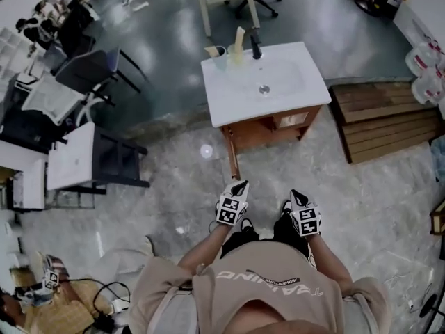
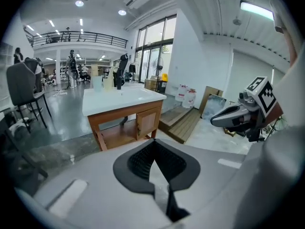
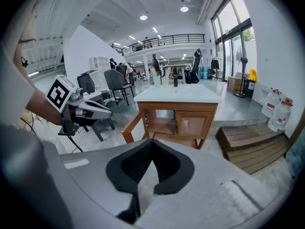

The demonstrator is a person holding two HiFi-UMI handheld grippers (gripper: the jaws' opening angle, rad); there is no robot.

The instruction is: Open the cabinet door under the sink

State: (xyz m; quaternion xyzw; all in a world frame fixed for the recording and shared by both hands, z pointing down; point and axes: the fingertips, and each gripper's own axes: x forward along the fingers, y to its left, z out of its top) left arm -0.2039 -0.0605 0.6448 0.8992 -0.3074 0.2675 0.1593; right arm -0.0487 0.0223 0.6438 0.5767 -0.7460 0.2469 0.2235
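Cabinet door (image 3: 197, 124) shut (sink (image 3: 178, 93) above).

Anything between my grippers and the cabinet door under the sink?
Nothing visible. Only bare floor lies between the left gripper, the right gripper and the shut cabinet door under the sink.

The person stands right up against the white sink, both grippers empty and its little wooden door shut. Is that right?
Not quite: the person stands well back from the sink, bare floor between, as the head view shows. The left gripper and right gripper are empty, the door shut.
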